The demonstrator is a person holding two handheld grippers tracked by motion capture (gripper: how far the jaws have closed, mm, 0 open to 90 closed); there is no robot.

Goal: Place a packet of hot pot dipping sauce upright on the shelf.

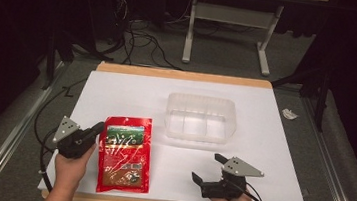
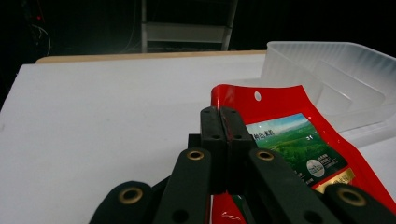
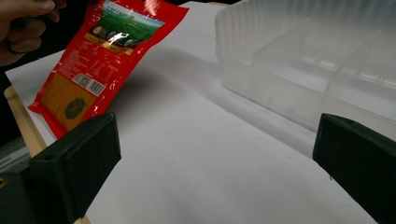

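Since the red pouch (image 1: pixel 125 154) lies flat on the white sheet (image 1: pixel 117 94) near the table's front edge, label side up and its hang-hole end pointing away from the person, it is set up for a side-on pick rather than a top grab. The left gripper (image 1: pixel 97 128) sits just beside the pouch's upper left corner, at its left edge, w/ its jaws pressed fully together; in the left gripper view the two black pads (image 2: pixel 223 126) meet w/ no gap, and the pouch's (image 2: pixel 289 140) red top edge lies right past them. Whether a sliver of the pouch's edge is pinched there I cannot tell (the jaws hide that spot), so I read it as closed beside the pouch, not holding it.

Further out, the clear plastic tray (image 1: pixel 201 118) stands behind and to the right of the pouch, apart from it, open side up w/ dividers inside — prob. the place the pouch is meant to go, judging by the layout. The right gripper (image 1: pixel 207 169) hovers near the front right of the sheet, jaws spread wide and empty, aimed at the gap between pouch (image 3: pixel 100 51) and tray (image 3: pixel 299 60); it looks ready to take or steady the pouch's free side.
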